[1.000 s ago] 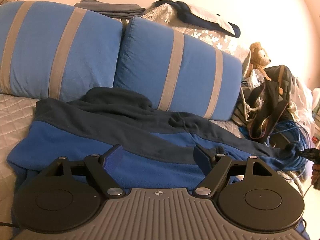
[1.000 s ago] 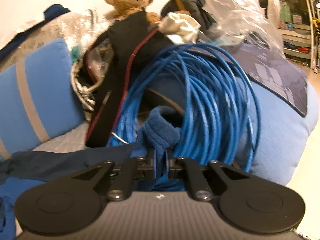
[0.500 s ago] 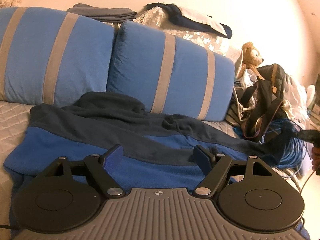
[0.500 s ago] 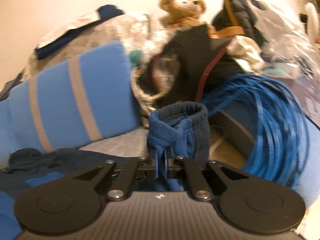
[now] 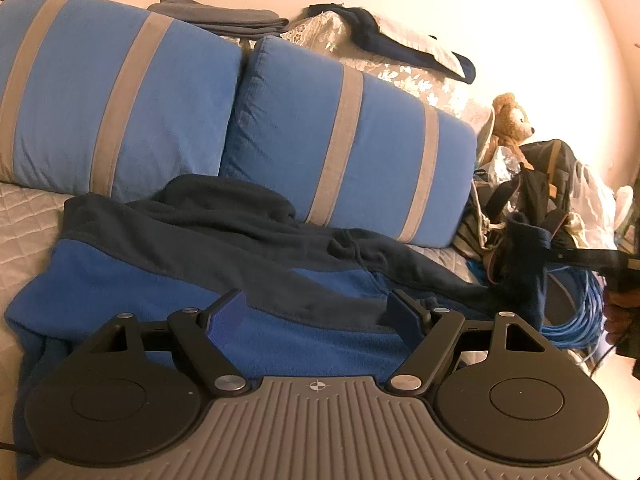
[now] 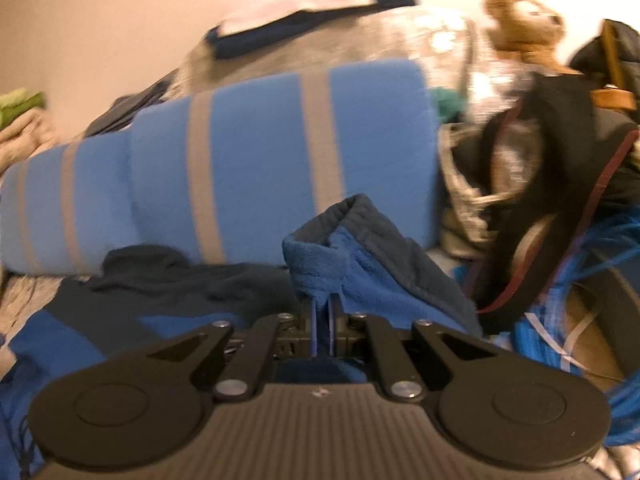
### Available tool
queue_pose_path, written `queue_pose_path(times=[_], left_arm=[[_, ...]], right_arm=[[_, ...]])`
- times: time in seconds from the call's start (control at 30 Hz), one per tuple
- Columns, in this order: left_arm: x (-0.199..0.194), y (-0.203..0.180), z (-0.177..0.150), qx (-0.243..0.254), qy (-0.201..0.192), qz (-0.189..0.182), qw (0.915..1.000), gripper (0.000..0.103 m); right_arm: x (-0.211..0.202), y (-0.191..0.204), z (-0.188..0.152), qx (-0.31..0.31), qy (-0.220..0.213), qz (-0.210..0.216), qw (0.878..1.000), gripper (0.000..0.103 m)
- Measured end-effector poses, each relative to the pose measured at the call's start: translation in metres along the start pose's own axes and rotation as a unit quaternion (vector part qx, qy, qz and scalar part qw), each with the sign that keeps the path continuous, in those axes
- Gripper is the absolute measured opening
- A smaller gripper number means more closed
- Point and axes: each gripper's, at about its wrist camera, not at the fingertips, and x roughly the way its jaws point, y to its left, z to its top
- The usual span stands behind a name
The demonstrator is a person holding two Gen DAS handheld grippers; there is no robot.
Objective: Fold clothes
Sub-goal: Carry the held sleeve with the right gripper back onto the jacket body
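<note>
Your blue and navy fleece point(image 5: 192, 280) lies spread across the quilted bed point(image 5: 28, 224), its collar end up against the two striped blue cushions point(image 5: 344, 136). Your left tongs point(image 5: 316, 316) stand wide with nothing gripped; the fleece's lower body sits directly under and between the two blue pads point(image 5: 228, 316). Your right tongs point(image 6: 322, 320) are pinched tight on the sleeve cuff point(image 6: 340, 240), which stands up just beyond the tips with its opening showing. In the left view that sleeve stretches off to the right, lifted off the bed near the coil of blue cable point(image 5: 576, 312) and the teddy bear point(image 5: 510, 120)
</note>
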Motion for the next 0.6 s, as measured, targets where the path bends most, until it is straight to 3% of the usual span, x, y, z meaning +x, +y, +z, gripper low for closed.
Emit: queue_pose_path(times=[0.4, 0.6], left_arm=[[-0.001, 0.003, 0.0, -0.008, 0.0, 0.001, 1.0, 0.077], [-0.001, 0.005, 0.0, -0.01, 0.001, 0.0, 0.9999, 0.077]], right_arm=[[0.059, 0.105, -0.013, -0.084, 0.057, 0.074, 0.992, 0.005], [0.069, 0.149, -0.022, -0.133, 0.063, 0.097, 0.984, 0.004]])
